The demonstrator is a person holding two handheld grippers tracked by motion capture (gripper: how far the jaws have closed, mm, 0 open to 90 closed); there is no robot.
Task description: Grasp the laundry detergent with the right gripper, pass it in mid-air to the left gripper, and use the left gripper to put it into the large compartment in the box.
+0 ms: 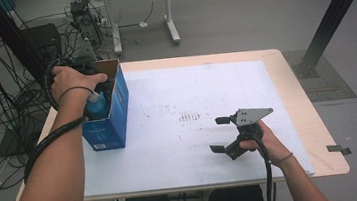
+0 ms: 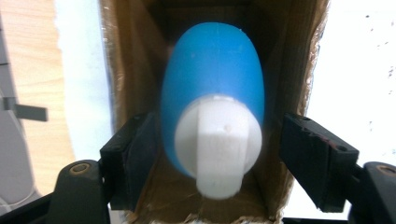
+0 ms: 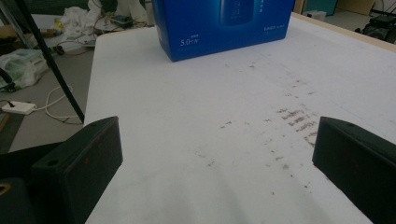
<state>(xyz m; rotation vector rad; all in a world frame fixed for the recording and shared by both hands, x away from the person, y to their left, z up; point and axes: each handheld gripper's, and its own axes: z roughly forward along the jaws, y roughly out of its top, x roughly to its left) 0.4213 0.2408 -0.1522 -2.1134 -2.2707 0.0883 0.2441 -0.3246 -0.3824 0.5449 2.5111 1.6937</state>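
The smooth blue plastic bottle with a white ribbed cap (image 2: pixel 212 100) stands upright inside the open blue cardboard box (image 1: pixel 112 115), which sits at the table's (image 1: pixel 296 93) left edge, near the far left corner. The bottle's long axis runs straight up toward the left tongs (image 2: pixel 212 154), which hang directly above the box mouth, pointing down. Their black jaws stand apart on either side of the cap, pads clear of it, gripping nothing. The left hand (image 1: pixel 71 81) is plainly the nearer one. Any coming move, I judge, turns on that vertical line: bottle below, tongs above, raw brown cardboard walls close on both sides. The right tongs (image 1: pixel 230 135) rest wide open and empty near the table's near right part, over the stained white sheet (image 3: pixel 210 116), well apart from the box.
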